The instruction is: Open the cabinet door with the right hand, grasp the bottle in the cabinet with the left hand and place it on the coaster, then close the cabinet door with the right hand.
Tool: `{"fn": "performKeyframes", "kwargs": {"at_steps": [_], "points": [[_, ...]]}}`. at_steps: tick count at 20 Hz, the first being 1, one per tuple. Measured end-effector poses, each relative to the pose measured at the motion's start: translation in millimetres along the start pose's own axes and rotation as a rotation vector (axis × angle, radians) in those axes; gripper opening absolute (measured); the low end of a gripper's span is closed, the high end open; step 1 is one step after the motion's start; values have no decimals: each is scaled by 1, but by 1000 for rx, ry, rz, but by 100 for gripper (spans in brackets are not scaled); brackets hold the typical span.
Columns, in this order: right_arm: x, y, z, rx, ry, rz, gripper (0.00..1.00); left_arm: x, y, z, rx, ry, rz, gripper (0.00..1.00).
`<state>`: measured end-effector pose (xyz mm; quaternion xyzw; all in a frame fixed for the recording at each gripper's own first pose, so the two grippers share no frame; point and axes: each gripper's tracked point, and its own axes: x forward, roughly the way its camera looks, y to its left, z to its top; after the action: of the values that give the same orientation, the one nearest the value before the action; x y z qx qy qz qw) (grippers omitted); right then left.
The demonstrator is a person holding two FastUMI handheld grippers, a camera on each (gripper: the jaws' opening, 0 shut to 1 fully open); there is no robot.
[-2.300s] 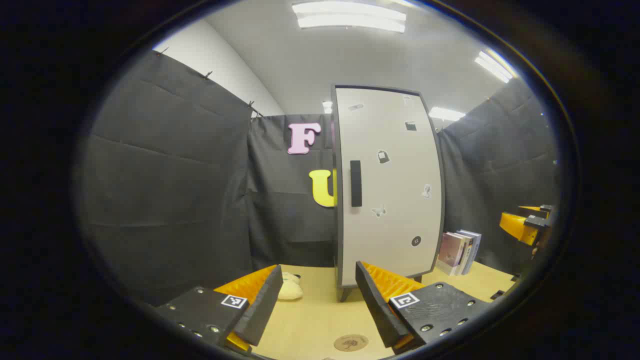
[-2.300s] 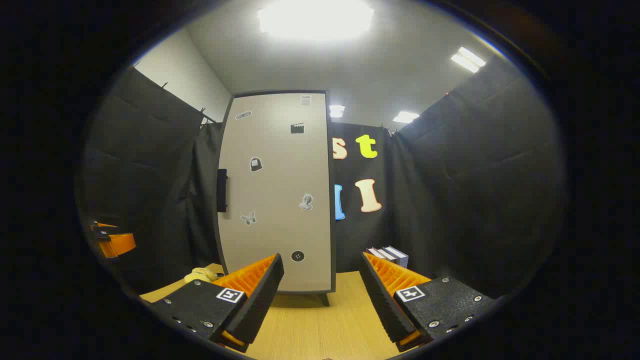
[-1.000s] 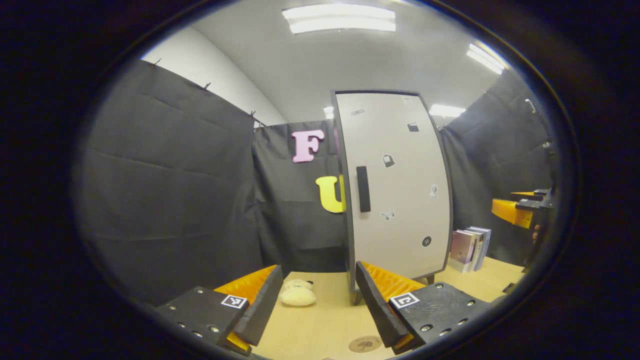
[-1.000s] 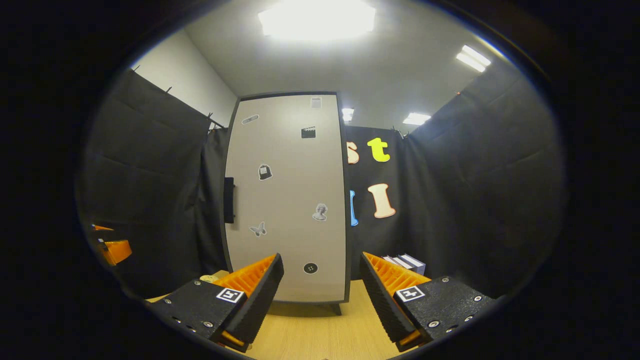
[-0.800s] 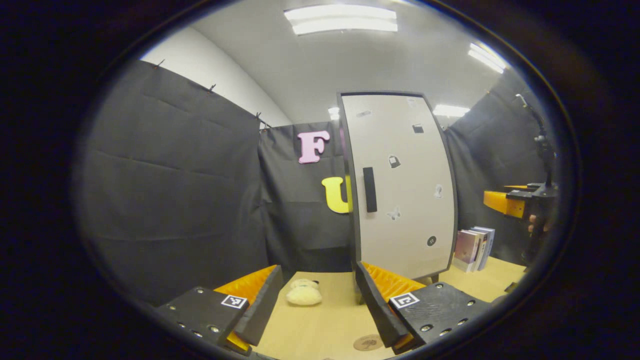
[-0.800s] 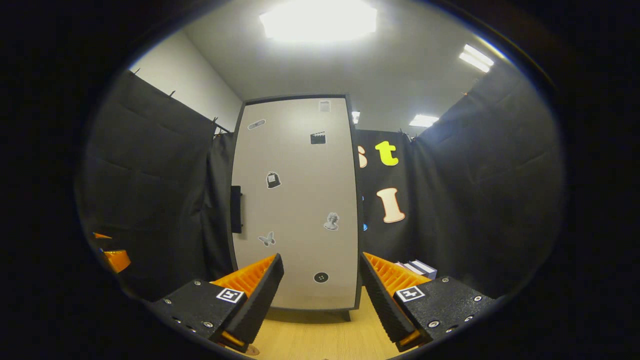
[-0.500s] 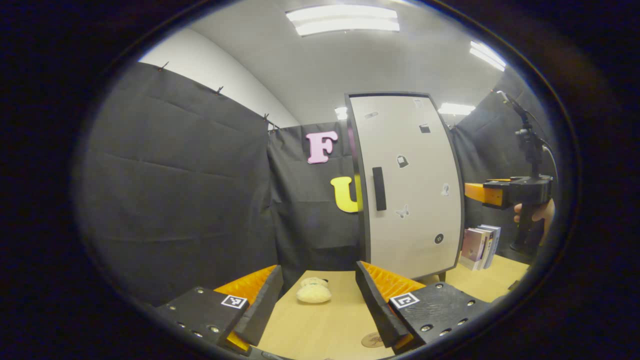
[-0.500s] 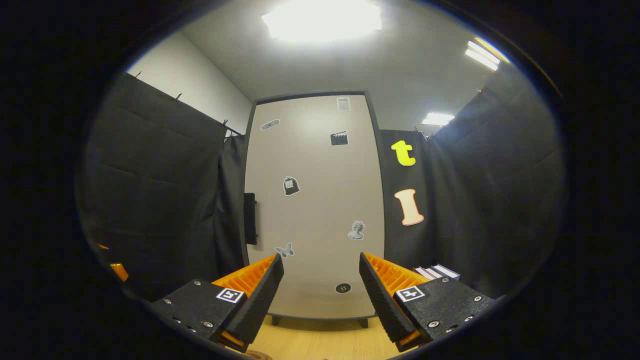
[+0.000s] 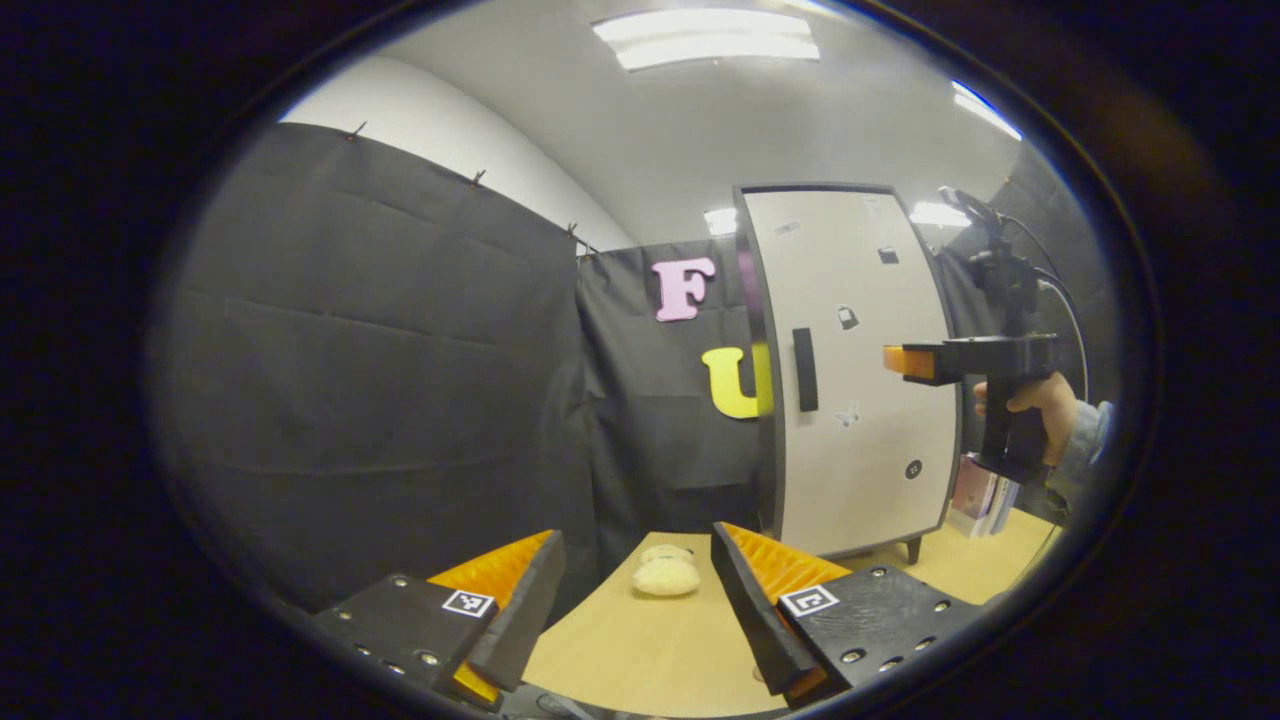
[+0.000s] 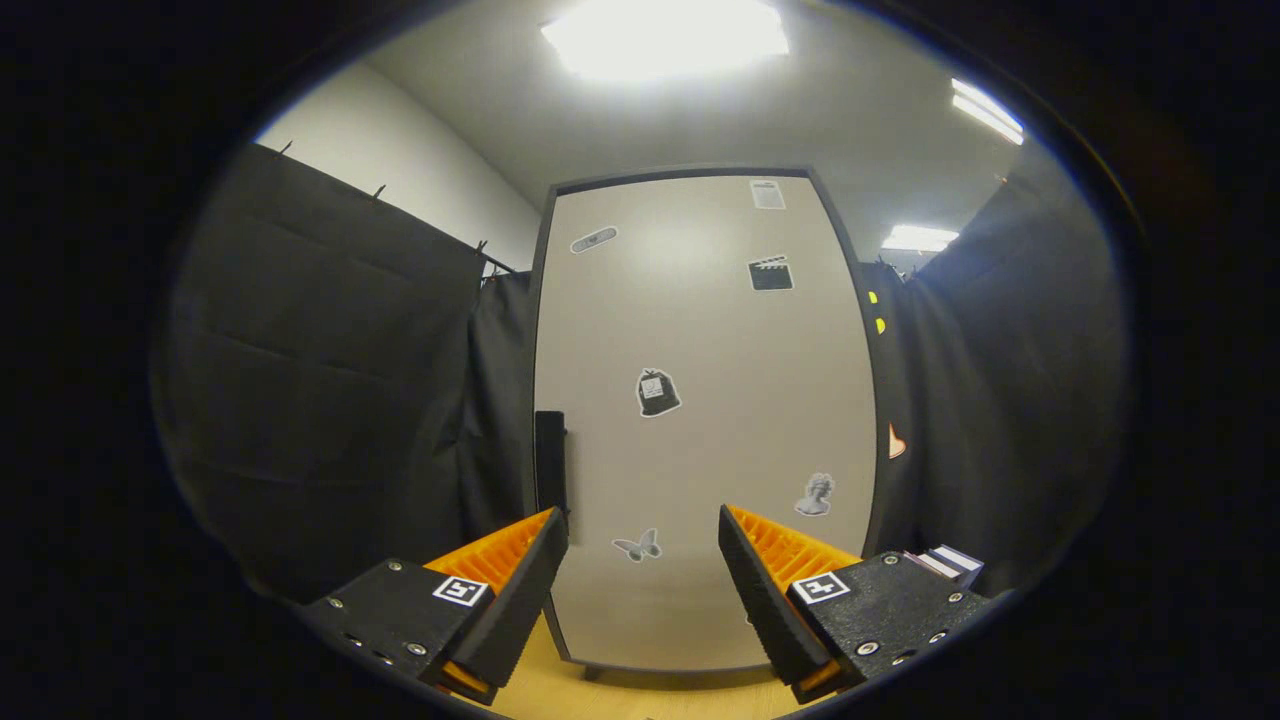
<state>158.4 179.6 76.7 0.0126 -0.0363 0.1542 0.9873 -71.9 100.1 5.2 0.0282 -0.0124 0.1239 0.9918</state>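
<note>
The tall cabinet stands on the wooden table with its pale door shut, so its inside is hidden. A dark vertical handle runs along the door's left edge. My right gripper is open and close in front of the door, slightly right of the handle. In the left gripper view the cabinet and its handle stand at the right. There the right gripper, held by a hand, points at the door at handle height. My left gripper is open, low over the table, holding nothing.
A cream plush toy lies on the table left of the cabinet's foot. Several books stand to the right of the cabinet, also seen as books in the right gripper view. Black cloth walls close in on the left and back.
My right gripper has risen and moved in toward the cabinet door, which now looms larger. My left gripper has swung left, so the cabinet sits farther right in its view.
</note>
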Motion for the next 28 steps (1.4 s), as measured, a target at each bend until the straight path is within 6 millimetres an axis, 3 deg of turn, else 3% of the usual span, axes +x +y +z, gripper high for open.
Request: {"fn": "performKeyframes", "kwargs": {"at_steps": [7,11,15,23,25,26,28], "points": [[59,48,9,14,7,72,94,-12,42,-9,3,14,82,88],[92,64,7,15,24,87,94,-17,59,-15,5,24,116,88],[121,64,-7,-10,68,60,89,-22,74,-22,3,37,142,86],[148,82,-43,27,203,59,61,-21,91,-29,16,50,156,86],[148,79,-47,13,214,30,49,-19,91,-32,19,55,153,86],[147,79,-47,12,208,25,36,-18,90,-32,16,55,148,88],[146,79,-47,17,220,26,28,-16,87,-33,15,55,135,88]]}}
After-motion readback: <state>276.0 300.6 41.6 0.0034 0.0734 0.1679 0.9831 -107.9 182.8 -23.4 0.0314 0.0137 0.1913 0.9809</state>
